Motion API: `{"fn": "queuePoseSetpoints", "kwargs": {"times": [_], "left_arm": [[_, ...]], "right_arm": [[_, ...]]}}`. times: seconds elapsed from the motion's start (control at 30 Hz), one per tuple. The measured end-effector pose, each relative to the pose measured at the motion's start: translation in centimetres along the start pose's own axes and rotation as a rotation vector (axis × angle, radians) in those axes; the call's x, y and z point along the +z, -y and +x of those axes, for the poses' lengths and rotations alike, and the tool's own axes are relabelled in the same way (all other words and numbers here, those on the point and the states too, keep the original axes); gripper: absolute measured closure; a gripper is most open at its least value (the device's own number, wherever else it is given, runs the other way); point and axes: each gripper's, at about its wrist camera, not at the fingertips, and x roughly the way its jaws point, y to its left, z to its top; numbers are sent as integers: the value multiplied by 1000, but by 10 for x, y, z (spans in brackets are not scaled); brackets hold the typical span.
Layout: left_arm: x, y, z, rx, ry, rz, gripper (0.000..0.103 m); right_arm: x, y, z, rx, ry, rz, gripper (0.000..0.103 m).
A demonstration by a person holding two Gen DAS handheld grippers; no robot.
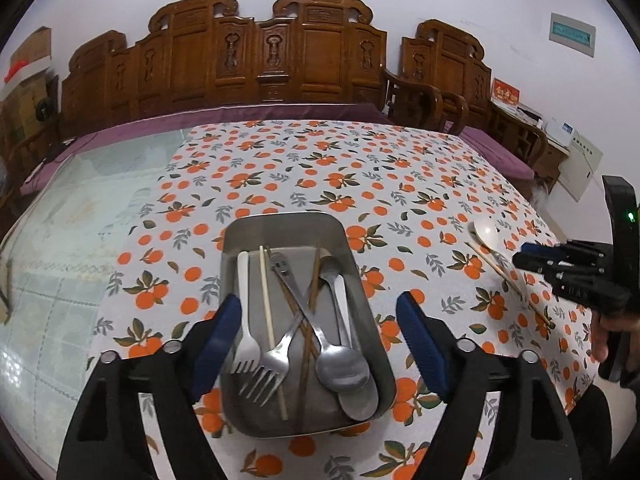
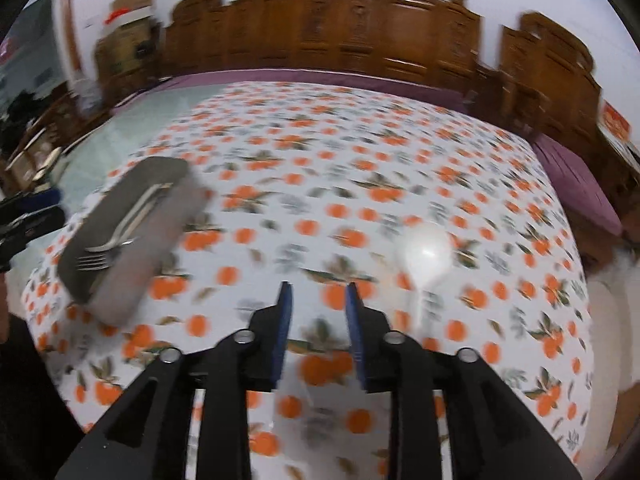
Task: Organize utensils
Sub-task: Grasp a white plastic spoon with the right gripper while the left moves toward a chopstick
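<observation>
Tray (image 1: pixel 234 240) of forks and spoons sits between my left gripper (image 1: pixel 320 340), fingers spread wide and empty. Rightward, white spoon (image 2: pixel 426 258) and chopstick (image 1: pixel 508 280) lie loose; my right gripper (image 2: pixel 318 304), part-open, must next reach the spoon.

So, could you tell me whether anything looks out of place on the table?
Yes: a white spoon and a single chopstick lie loose on the tablecloth, right of the metal tray that holds the other utensils.
</observation>
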Motion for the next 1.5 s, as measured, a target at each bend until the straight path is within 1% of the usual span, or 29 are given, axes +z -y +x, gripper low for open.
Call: {"fn": "queuePoseSetpoints", "kwargs": {"times": [0.07,0.1,0.17,0.27,0.4,0.53,0.6,0.63,0.67,0.7,0.73,0.77,0.8,0.87,1.07,1.23,1.4,1.5], "left_arm": [[0,2,2,-1,0,-5,19],[0,3,2,-2,2,-9,18],[-1,7,3,1,8,-9,16],[-1,11,4,9,11,-2,14],[-2,20,6,7,13,10,14],[-5,34,6,-5,17,31,13],[-7,41,6,-13,20,43,13],[-8,47,6,-19,21,54,13],[-9,50,6,-22,24,60,13],[-10,55,6,-27,25,67,13],[-11,59,6,-31,23,73,13],[-13,64,6,-37,20,82,13],[-14,69,6,-42,20,89,13],[-17,79,7,-44,14,105,13],[-23,105,7,-53,-1,124,13],[-27,129,6,-55,-9,137,13],[-32,156,5,-59,-24,170,13],[-32,168,6,-60,-29,181,13]], "right_arm": [[-3,16,6,-24,-7,22,62],[-4,23,11,-30,-17,36,61],[-6,34,22,-35,-42,60,57],[-9,43,35,-45,-73,91,57],[-11,54,53,-29,-107,144,57],[-12,55,63,-5,-134,162,57],[-13,55,66,-8,-145,160,57],[-13,55,67,-5,-148,161,59],[-14,55,68,-2,-151,161,70],[-15,56,69,-3,-157,159,75],[-16,56,69,1,-162,157,85],[-16,57,68,10,-161,156,90],[-18,59,65,12,-159,156,92],[-19,60,57,26,-146,155,93],[-30,62,7,67,-76,122,97],[-50,67,-29,66,-44,106,98],[-75,78,-47,40,-35,110,98],[-86,88,-51,24,-37,126,98]]}}
